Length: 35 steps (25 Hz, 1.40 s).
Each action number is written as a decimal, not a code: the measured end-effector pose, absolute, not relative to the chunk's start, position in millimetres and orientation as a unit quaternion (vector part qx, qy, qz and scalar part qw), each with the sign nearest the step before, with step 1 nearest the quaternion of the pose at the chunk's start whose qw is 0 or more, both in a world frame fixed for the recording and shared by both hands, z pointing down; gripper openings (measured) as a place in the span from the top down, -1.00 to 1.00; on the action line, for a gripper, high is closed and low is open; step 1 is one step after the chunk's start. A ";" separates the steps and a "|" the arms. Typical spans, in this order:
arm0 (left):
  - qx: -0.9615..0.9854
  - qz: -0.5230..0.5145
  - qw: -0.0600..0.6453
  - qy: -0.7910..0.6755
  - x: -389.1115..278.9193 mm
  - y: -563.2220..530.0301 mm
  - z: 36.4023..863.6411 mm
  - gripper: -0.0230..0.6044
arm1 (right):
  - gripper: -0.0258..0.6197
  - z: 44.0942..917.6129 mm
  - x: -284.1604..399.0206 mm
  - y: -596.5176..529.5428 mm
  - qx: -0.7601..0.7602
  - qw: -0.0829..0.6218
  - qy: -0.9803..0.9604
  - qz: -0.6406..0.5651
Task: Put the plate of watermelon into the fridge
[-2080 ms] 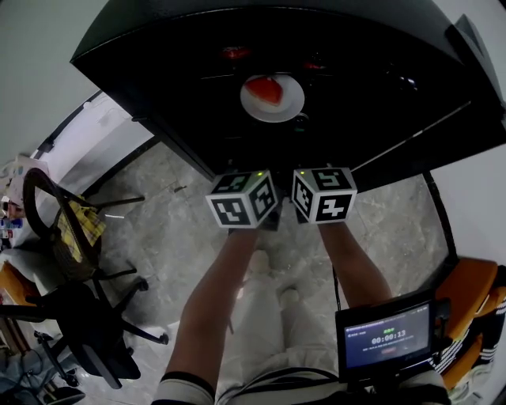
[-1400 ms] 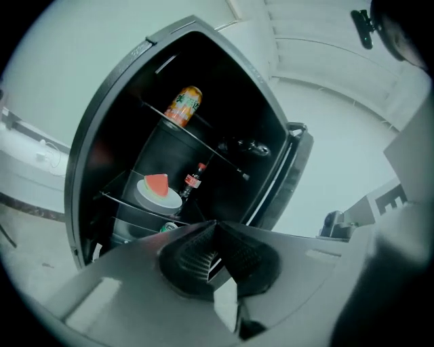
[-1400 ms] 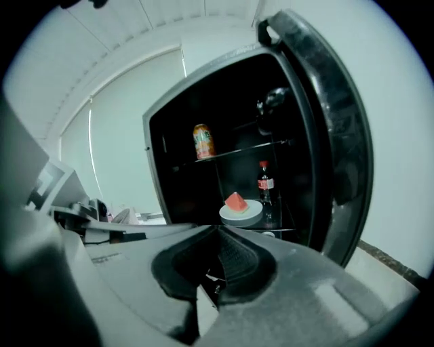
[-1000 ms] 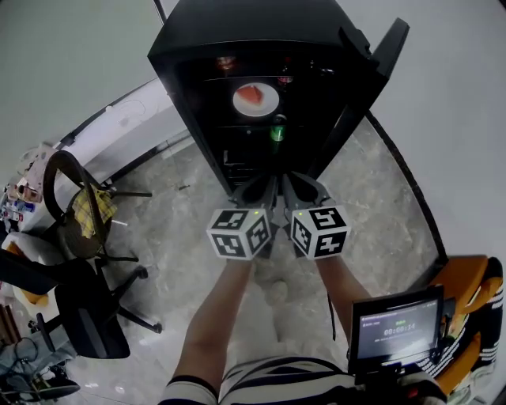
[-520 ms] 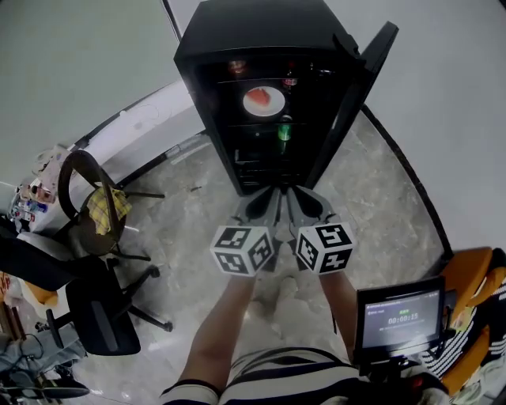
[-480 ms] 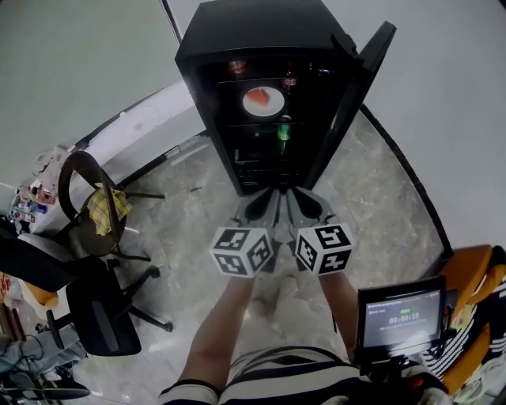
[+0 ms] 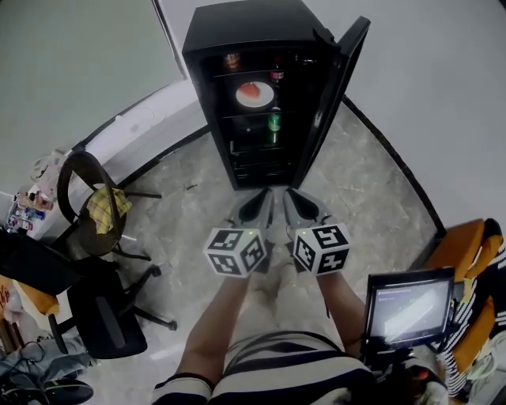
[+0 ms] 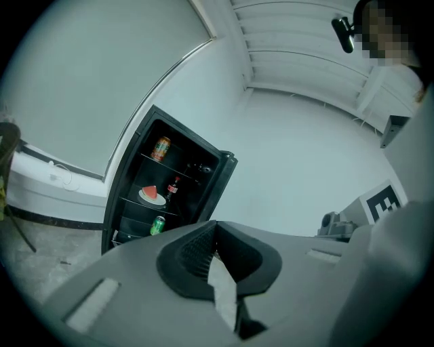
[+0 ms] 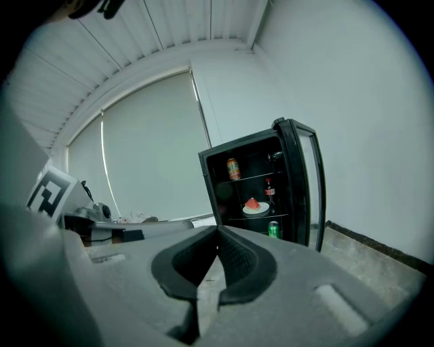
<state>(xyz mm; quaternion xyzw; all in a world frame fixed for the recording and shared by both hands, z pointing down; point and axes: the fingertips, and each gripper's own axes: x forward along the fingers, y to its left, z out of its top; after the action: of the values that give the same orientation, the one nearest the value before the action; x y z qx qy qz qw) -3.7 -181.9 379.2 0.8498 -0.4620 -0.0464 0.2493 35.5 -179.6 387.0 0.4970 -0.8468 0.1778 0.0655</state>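
Observation:
A white plate with a red watermelon slice (image 7: pixel 254 94) sits on a middle shelf inside the black fridge (image 7: pixel 245 24), whose door (image 7: pixel 332 87) stands open at the right. The plate (image 8: pixel 152 195) shows small in the left gripper view and the plate (image 9: pixel 255 206) in the right gripper view too. My left gripper (image 7: pixel 254 207) and right gripper (image 7: pixel 298 206) are side by side, well in front of the fridge over the floor. Both are shut with nothing held.
A can (image 7: pixel 231 59) stands on the top shelf, a small bottle (image 7: pixel 277 76) behind the plate, a green can (image 7: pixel 273 123) one shelf lower. Office chairs (image 7: pixel 87 213) stand at the left, a screen (image 7: pixel 407 307) and orange seats (image 7: pixel 466 261) at the right.
I have backed away from the fridge: it looks smaller and farther off. Both grippers stay together, shut and empty, and the plate stays on its shelf.

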 end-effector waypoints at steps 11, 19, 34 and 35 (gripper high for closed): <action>0.859 -0.059 0.232 -0.452 -22.2 -125.1 352.6 0.93 | 0.92 351.2 12.5 -116.6 0.500 0.042 -0.852 0.149; 0.861 -0.065 0.220 -0.454 -33.7 -97.1 339.4 0.93 | 0.92 336.0 10.0 -88.7 0.502 0.035 -0.853 0.138; 0.863 -0.057 0.210 -0.456 -37.5 -78.7 339.9 0.93 | 0.93 330.2 2.5 -73.1 0.502 0.050 -0.855 0.123; 0.863 -0.057 0.209 -0.456 -38.1 -78.4 340.6 0.93 | 0.93 330.4 2.0 -73.3 0.502 0.050 -0.855 0.124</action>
<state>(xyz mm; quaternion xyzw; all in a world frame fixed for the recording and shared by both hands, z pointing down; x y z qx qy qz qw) -38.1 -78.4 340.6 0.8631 -0.4561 -0.0566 0.2095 2.0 -73.3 330.4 0.5018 -0.8546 0.1244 0.0495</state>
